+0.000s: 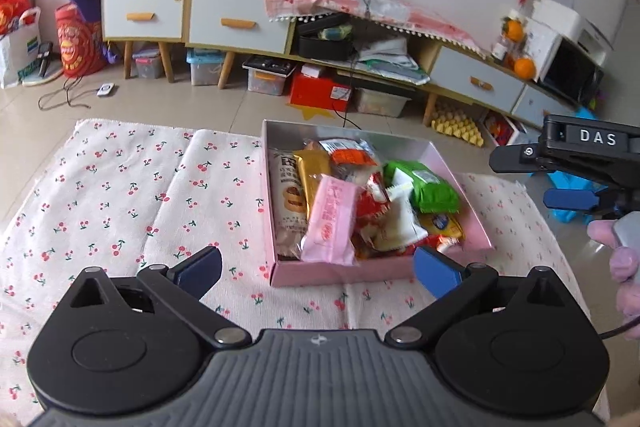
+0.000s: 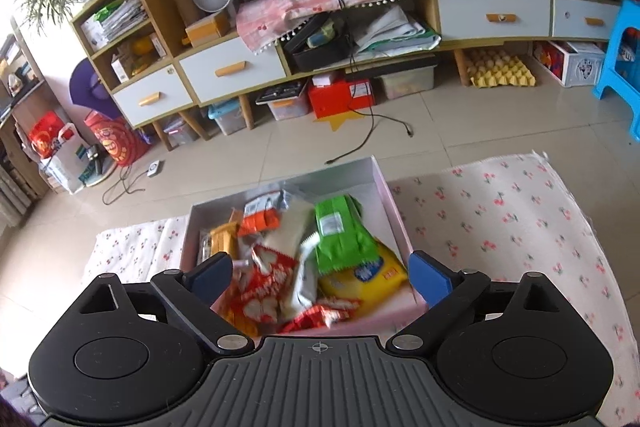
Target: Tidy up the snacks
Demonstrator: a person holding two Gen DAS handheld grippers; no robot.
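Note:
A pink box [image 1: 340, 273] with a silver inside stands on the cherry-print cloth [image 1: 120, 195] and holds several snack packets. Among them are a pink bar [image 1: 332, 219], a green bag [image 1: 424, 183] and a brown cookie packet [image 1: 288, 199]. My left gripper [image 1: 318, 269] is open and empty, just before the box's near wall. My right gripper [image 2: 320, 277] is open and empty above the box [image 2: 394, 211], over red packets [image 2: 264, 287], a yellow bag [image 2: 368, 279] and the green bag [image 2: 340, 235]. The right gripper also shows at the right edge of the left wrist view [image 1: 576, 163].
The cloth [image 2: 500, 219] covers a low table with tiled floor beyond. A long cabinet [image 1: 240, 23] with drawers, storage bins, a red box [image 1: 320, 91] and yellow egg trays [image 2: 500, 69] lines the far wall. A blue stool [image 2: 620, 59] stands at the right.

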